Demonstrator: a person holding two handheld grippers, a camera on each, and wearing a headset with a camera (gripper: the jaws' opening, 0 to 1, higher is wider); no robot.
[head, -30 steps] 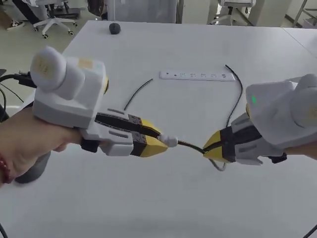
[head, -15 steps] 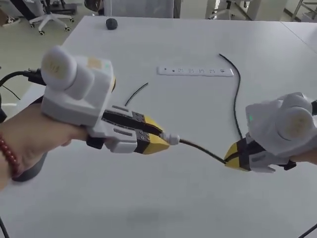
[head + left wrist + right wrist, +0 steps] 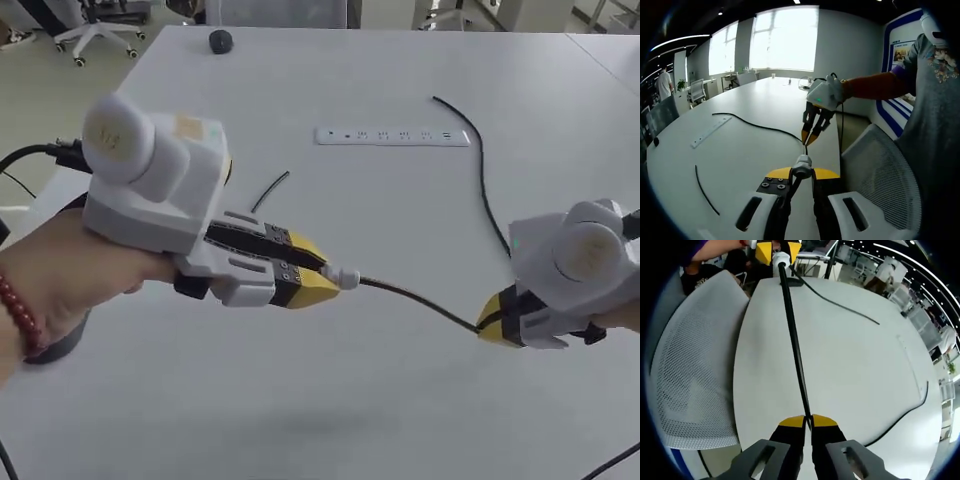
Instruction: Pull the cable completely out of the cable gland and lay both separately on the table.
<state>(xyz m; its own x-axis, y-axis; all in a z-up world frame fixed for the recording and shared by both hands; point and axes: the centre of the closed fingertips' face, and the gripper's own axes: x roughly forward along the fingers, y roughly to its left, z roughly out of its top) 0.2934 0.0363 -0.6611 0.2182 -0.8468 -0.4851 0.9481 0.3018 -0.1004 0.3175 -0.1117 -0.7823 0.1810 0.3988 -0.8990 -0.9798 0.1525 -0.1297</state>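
Your left gripper (image 3: 325, 280) clenches the white cable gland (image 3: 343, 279), your right gripper (image 3: 490, 328) pinches the seemingly taut black cable (image 3: 420, 298): pull straight apart.

The gland (image 3: 344, 277) is a small white fitting with a rounded end. It is clamped between the jaws of the left gripper (image 3: 318, 280) and held clear of the worktop (image 3: 300, 400), lying roughly level. The cable (image 3: 420, 297) is thin and black and is not yet out of the gland. From the gland's outer end it spans the air, nearly straight, sloping down to the right gripper (image 3: 490, 326), whose jaws pinch it. Beyond those jaws the rest lies on the worktop in a long curve.
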